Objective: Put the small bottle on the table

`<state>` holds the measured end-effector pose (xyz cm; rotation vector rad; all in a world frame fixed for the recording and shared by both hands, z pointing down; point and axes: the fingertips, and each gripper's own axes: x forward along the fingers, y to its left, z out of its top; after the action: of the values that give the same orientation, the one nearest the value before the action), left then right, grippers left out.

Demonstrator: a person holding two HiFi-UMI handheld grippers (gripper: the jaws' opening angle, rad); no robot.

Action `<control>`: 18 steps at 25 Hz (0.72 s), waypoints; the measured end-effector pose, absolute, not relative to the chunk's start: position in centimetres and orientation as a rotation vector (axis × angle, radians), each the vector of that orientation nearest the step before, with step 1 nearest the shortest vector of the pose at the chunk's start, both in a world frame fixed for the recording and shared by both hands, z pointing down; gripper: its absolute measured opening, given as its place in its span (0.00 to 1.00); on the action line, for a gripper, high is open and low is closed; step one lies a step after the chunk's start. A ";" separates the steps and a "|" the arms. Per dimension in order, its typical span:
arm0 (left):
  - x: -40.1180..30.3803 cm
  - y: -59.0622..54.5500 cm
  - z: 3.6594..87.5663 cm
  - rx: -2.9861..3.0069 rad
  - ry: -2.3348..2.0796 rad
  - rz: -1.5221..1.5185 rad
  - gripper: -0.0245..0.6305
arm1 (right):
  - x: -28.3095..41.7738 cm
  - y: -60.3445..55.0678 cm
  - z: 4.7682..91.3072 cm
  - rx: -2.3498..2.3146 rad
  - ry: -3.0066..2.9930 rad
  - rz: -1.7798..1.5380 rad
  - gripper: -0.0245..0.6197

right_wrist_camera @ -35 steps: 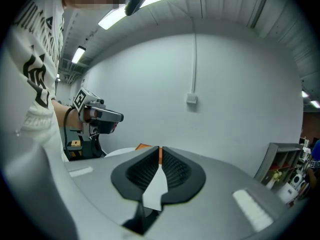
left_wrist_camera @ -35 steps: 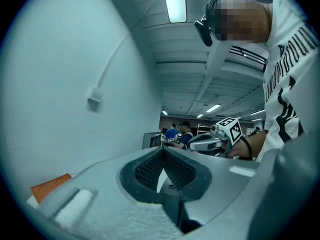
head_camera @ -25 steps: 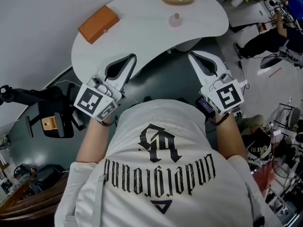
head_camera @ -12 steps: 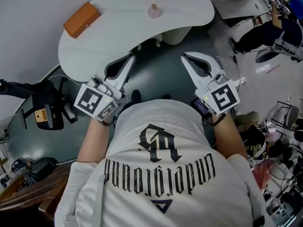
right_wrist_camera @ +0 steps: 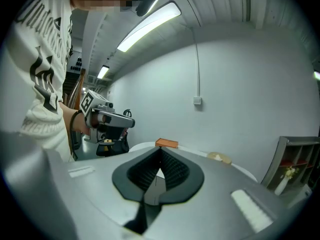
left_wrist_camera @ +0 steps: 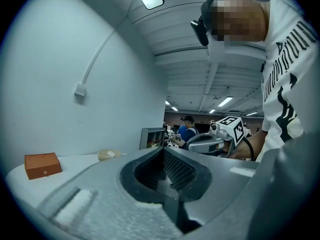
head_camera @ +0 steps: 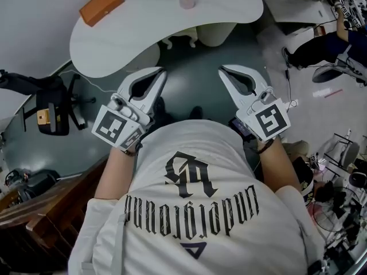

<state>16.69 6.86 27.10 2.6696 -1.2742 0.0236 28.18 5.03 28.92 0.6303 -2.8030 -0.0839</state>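
Note:
The small pale bottle (head_camera: pixel 187 0) stands on the white curved table (head_camera: pixel 143 33) at the top of the head view, far from both grippers. My left gripper (head_camera: pixel 160 71) and right gripper (head_camera: pixel 223 69) are held side by side in front of my chest, over the floor and short of the table edge. Both are shut with nothing between the jaws. In the left gripper view its tips (left_wrist_camera: pixel 163 149) point toward the table, and the right gripper (left_wrist_camera: pixel 220 135) shows beside them. The right gripper's own tips (right_wrist_camera: pixel 160 149) also meet empty, and the bottle does not show there.
An orange box (head_camera: pixel 102 4) lies at the table's left end, with a tan disc (right_wrist_camera: pixel 220 157) further along. A black chair (head_camera: pixel 54 110) stands at the left and wooden furniture (head_camera: pixel 40 222) at the lower left. A seated person (head_camera: pixel 327 44) and clutter fill the right side.
The table and bottle have slid toward the top of the head view, so I stand farther from them. Both grippers stay shut and empty in front of me.

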 end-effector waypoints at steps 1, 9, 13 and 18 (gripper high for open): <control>16.8 7.2 27.2 2.661 -1.288 0.031 0.05 | 28.2 5.2 28.9 0.617 -2.812 -0.076 0.04; 16.1 8.8 27.0 2.639 -1.352 0.038 0.05 | 27.3 6.6 28.0 0.570 -2.870 -0.040 0.04; 14.9 9.6 26.4 2.647 -1.366 0.030 0.05 | 26.3 7.4 27.5 0.570 -2.874 -0.044 0.04; 12.6 11.2 25.4 2.656 -1.374 0.018 0.05 | 24.1 9.0 27.0 0.552 -2.871 -0.075 0.04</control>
<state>12.56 11.19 25.40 2.6561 -1.3745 0.0181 24.05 9.03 27.04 0.5516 -2.8713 -0.0755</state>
